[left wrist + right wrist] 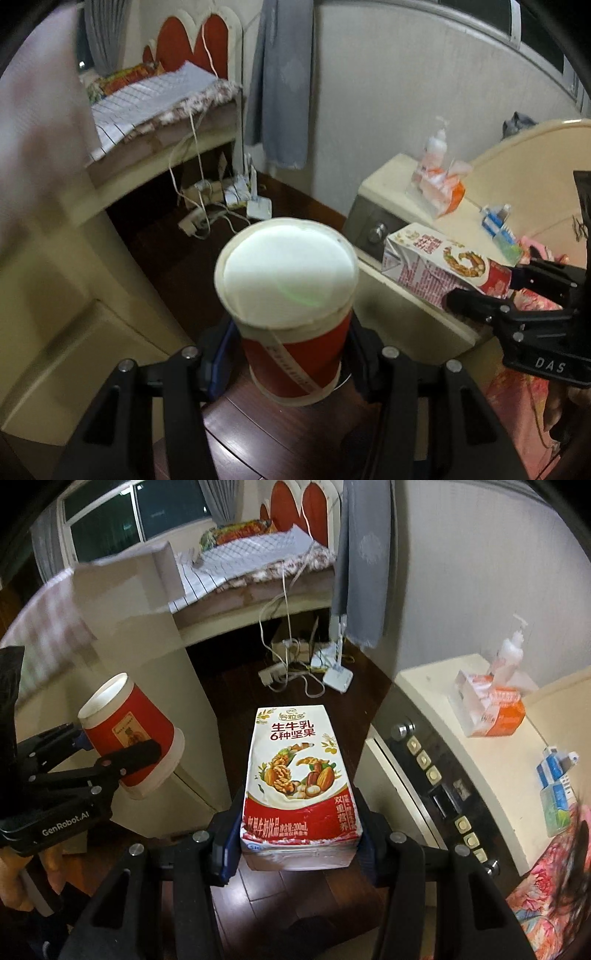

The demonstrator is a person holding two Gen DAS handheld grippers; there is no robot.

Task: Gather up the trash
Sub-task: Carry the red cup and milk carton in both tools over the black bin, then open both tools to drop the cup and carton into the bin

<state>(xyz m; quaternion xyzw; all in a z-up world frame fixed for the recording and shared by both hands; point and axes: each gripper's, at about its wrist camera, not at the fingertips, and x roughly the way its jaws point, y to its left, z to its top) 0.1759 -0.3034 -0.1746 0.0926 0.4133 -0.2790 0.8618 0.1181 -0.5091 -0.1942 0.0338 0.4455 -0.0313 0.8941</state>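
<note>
My left gripper point(291, 354) is shut on a red paper cup point(288, 306) with a white base facing the camera, held in the air above the dark wood floor. It also shows at the left of the right wrist view point(129, 738). My right gripper point(297, 834) is shut on a red and white milk carton point(299, 782) with nut pictures, held flat over the floor. The carton also shows in the left wrist view point(443, 266), held at the right beside a cream cabinet.
A cream cabinet point(443, 716) at the right carries a tissue pack point(491, 709), a pump bottle point(511, 650) and small blue boxes point(557, 771). A bed point(251, 561) stands behind. A power strip and cables point(291, 668) lie on the floor. Cream furniture point(140, 635) stands left.
</note>
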